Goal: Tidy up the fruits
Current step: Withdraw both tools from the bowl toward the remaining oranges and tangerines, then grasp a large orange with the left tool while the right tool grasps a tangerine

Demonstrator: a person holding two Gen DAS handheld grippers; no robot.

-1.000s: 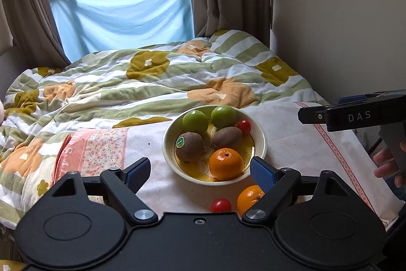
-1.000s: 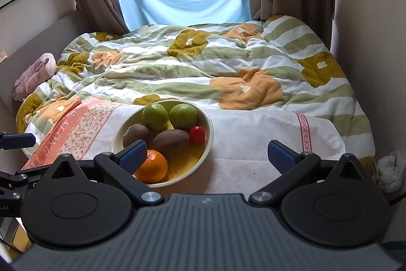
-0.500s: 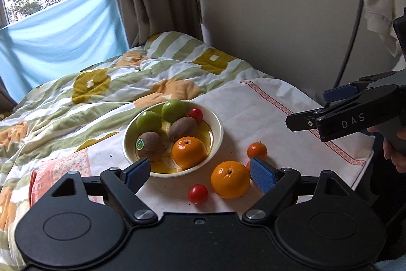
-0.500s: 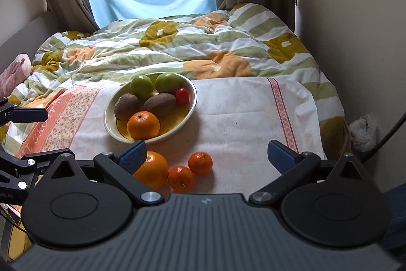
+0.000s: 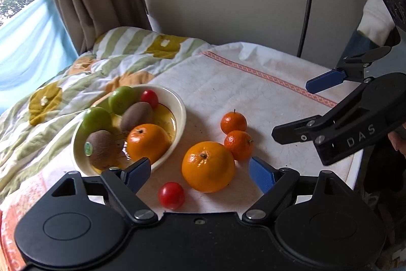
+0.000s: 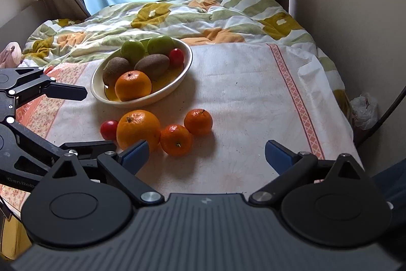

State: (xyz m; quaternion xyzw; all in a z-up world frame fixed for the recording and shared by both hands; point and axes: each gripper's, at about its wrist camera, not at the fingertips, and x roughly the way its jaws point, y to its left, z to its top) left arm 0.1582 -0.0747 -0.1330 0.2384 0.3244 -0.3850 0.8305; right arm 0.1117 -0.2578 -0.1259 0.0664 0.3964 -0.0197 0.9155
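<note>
**Near the cloth's front edge, four fruits wait outside the bowl**

Along the near edge of the white cloth [image 6: 241, 98] spread over the bed, I hold my left gripper [image 5: 200, 173] low and tilted down, its blue pads wide apart and just starting to narrow, with nothing pressed between them. I line it up this way because the big orange [image 5: 208, 165] sits right ahead of the gap and needs a wide span. A cherry tomato [image 5: 171, 194] lies just beside it toward me, and two mandarins [image 5: 233, 122] touch each other on its far side, so I judge a sloppy close could nudge them rolling.

My right gripper [image 6: 206, 156] hovers over the bare cloth beyond the mandarins, pads spread and empty, ready for a smaller fruit.

Toward the cloth's far left, the cream bowl [image 5: 181, 108] already carries two green apples, two kiwis, an orange and a tomato, so I take it as the place for the loose ones.
</note>
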